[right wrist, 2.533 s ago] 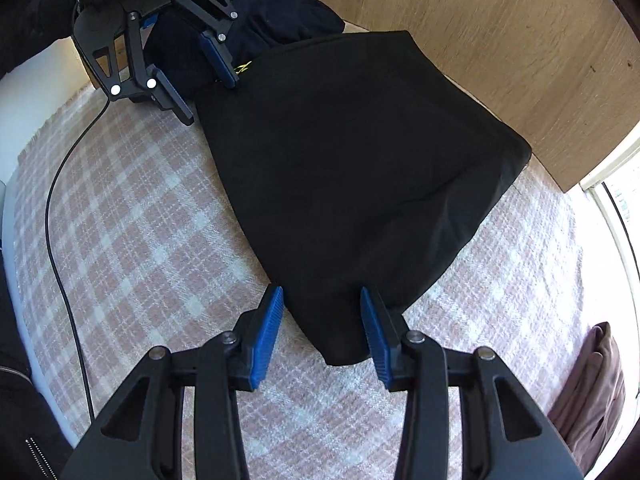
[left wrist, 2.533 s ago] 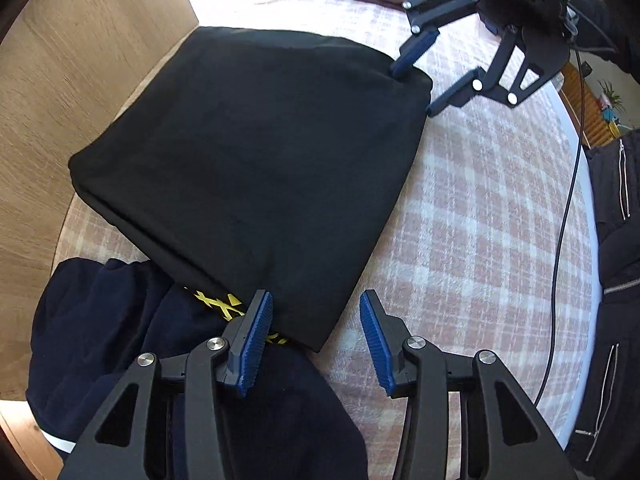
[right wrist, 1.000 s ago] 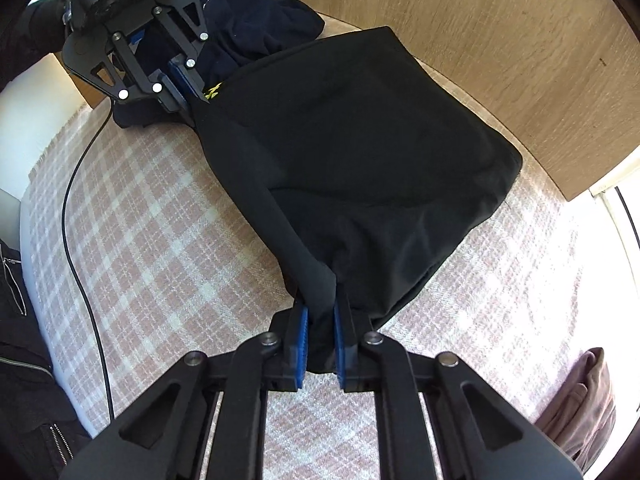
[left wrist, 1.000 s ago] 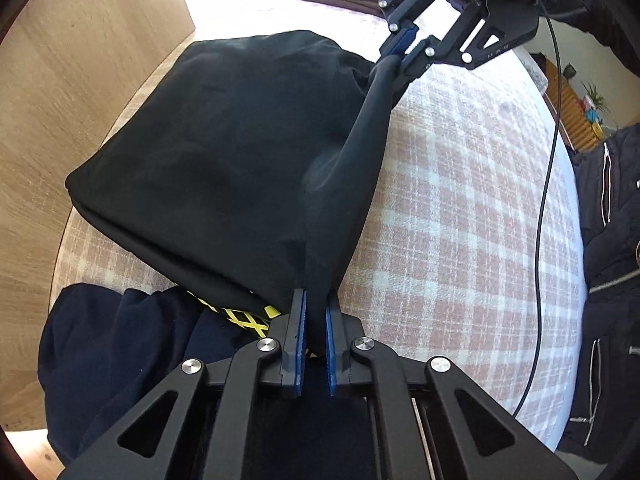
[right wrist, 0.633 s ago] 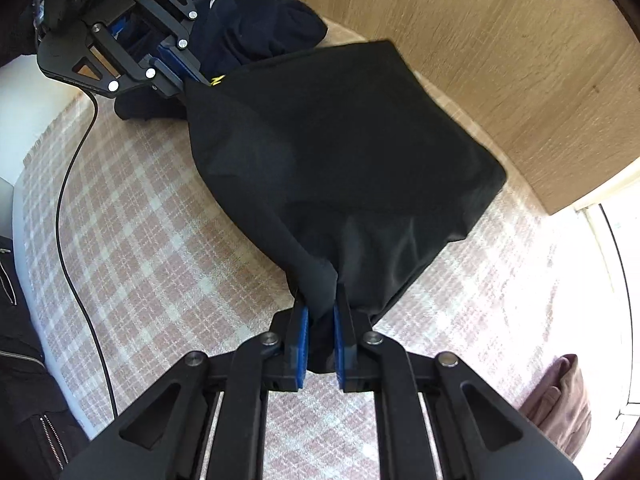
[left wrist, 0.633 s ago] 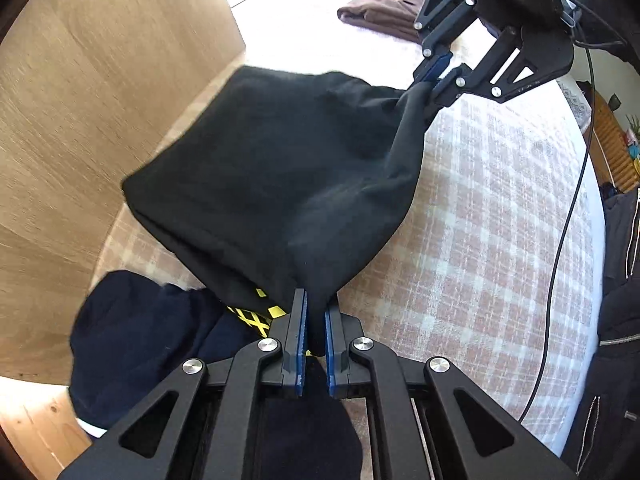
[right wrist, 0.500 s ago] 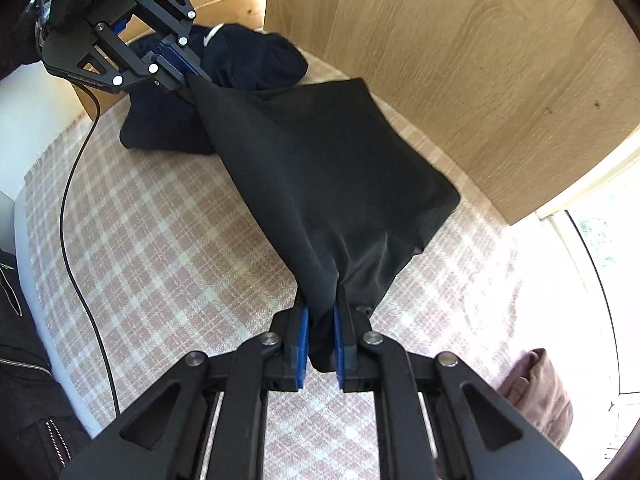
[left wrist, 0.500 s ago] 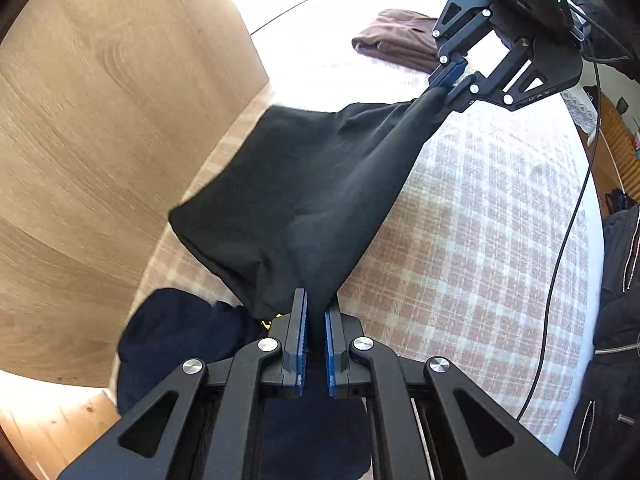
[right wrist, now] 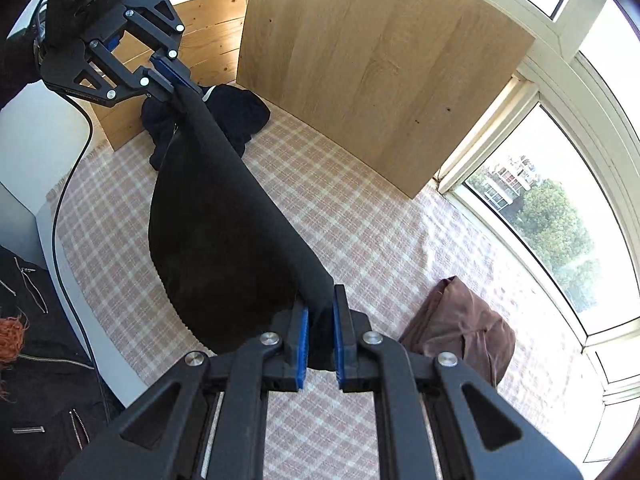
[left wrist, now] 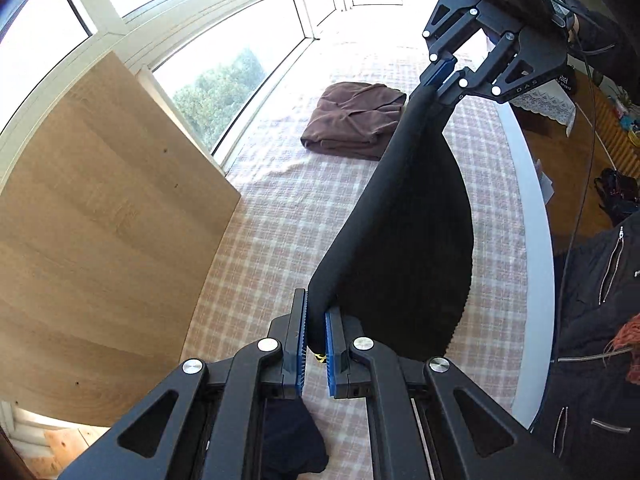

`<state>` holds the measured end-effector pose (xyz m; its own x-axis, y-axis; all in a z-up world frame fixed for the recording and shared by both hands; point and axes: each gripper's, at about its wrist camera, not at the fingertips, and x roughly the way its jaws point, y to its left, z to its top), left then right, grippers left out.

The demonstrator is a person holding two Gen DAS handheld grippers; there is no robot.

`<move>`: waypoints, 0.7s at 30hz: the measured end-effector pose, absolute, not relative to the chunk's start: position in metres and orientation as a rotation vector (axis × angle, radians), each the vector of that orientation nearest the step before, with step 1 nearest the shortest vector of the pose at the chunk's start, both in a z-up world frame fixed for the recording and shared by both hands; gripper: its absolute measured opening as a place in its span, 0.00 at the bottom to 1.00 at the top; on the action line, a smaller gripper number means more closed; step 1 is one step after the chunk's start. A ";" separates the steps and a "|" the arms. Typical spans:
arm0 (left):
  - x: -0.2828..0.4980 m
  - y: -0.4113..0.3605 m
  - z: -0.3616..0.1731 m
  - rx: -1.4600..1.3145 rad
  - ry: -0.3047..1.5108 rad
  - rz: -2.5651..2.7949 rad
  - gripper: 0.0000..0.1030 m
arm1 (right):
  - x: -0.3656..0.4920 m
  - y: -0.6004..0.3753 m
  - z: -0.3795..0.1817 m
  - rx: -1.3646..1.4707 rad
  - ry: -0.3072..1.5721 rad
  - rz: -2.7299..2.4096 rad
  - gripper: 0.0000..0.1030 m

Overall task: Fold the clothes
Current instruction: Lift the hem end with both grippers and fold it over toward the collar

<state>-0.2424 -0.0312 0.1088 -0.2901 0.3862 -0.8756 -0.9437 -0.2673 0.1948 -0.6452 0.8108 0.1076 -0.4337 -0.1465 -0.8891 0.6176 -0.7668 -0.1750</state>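
Note:
A black garment hangs in the air above the checked bed cover, stretched between both grippers. My left gripper is shut on one end of its upper edge. My right gripper is shut on the other end. The cloth sags in a dark curve below the taut edge, and its lower hem hangs toward the white side of the bed. A bit of yellow print shows just under the left fingertips.
A folded brown garment lies on the checked cover near the windows. A dark navy pile lies by the wooden panel. A person's black jacket is at the bed's side; a black cable hangs from the left gripper.
Both grippers have risen, still shut on the black garment. It has come off the bed cover and now hangs between them; the views have swung up to show the windows.

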 end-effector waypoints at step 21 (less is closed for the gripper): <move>-0.344 0.263 0.195 -0.851 0.851 2.121 0.06 | -0.794 1.110 0.170 1.097 0.847 -2.344 0.09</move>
